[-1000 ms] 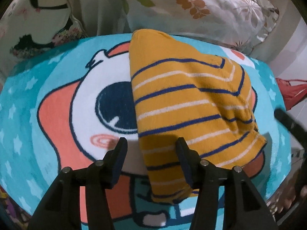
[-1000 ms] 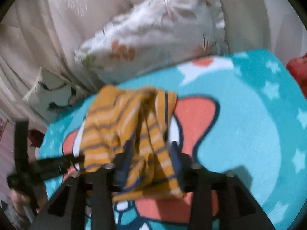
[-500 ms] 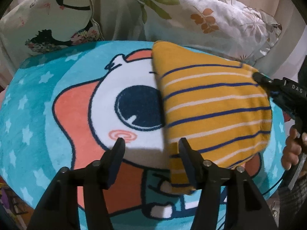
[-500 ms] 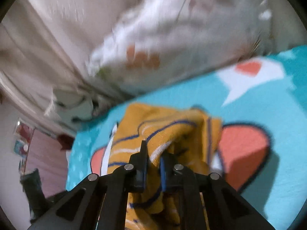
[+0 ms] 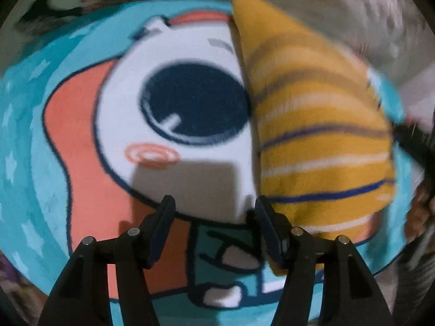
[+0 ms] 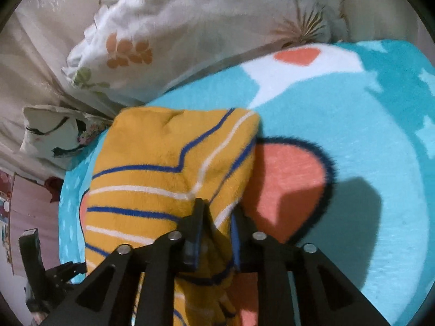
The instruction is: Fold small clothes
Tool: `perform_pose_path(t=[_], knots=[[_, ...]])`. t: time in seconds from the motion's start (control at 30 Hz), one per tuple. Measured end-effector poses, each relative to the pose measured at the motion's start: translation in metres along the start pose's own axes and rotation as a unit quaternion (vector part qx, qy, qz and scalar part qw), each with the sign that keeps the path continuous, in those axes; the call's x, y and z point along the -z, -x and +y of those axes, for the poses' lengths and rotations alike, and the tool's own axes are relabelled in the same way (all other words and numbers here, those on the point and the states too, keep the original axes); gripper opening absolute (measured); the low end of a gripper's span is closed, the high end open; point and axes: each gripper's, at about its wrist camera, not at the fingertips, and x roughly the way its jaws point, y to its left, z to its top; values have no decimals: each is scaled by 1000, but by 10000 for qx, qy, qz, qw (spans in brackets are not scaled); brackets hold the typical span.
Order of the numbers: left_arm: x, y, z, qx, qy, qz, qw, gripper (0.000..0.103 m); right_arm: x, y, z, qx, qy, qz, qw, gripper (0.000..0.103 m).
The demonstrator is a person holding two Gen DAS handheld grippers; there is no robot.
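Observation:
A mustard-yellow garment with navy and white stripes (image 5: 320,135) lies folded on the turquoise cartoon mat (image 5: 27,163). My left gripper (image 5: 213,199) hangs open over the mat's white face print with nothing between its fingers; the garment's left edge lies just outside its right finger. In the right wrist view the garment (image 6: 152,163) sits in front of my right gripper (image 6: 217,206). Its jaws are opening, with a fold of the garment's near corner still between them.
A floral pillow (image 6: 190,27) and a second printed pillow (image 6: 51,133) lie against the mat's far edge. The mat (image 6: 380,135) spreads bare to the right of the garment. A hand (image 5: 418,209) shows at the right edge.
The right gripper shut on a raised fold of the garment, brought it down onto the mat and its jaws have parted. The left gripper slid left off the garment.

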Motion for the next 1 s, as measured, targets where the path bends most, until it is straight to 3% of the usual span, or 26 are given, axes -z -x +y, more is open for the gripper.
perform_pose_path(t=[0.1,0.2,0.3,0.37,0.4,0.47,0.5,0.53,0.57,0.7,0.83,0.93,1.0], knots=[[-6,26,8,119,156,-457,9988,60,9,40,7,-294,83,-496,9983,28],[-12,28,0,120,55,-528,9985,60,26,54,31,-724,399,-428,9957,28],[-10,27,-9,270,-14,-484,9985,60,48,55,54,-170,937,-361,9948,28],[-5,24,-13,346,-92,-453,9983,60,65,59,49,64,967,-453,9943,42],[-3,22,-14,360,-116,-423,9984,60,71,58,46,116,914,-461,9947,54],[-5,16,-14,377,-131,-363,9985,60,80,45,39,258,865,-338,9953,57],[-7,14,-15,365,-123,-337,9987,60,82,40,36,222,865,-239,9957,53],[-9,12,-15,362,-120,-331,9987,60,83,30,34,1,802,-52,9968,18],[-11,14,-17,363,-132,-364,9986,60,84,21,30,-321,577,241,9975,8],[-14,30,-28,314,-357,-636,9968,61,89,41,11,-1104,8,371,9932,7],[-10,15,-45,211,-608,-487,9967,64,101,46,-14,-825,-235,673,9940,6],[2,-17,-59,-343,-943,-170,9948,65,113,24,-21,-694,-400,975,9920,6],[6,-23,-56,-387,-885,-179,9952,66,112,20,-18,-643,-403,986,9922,7]])
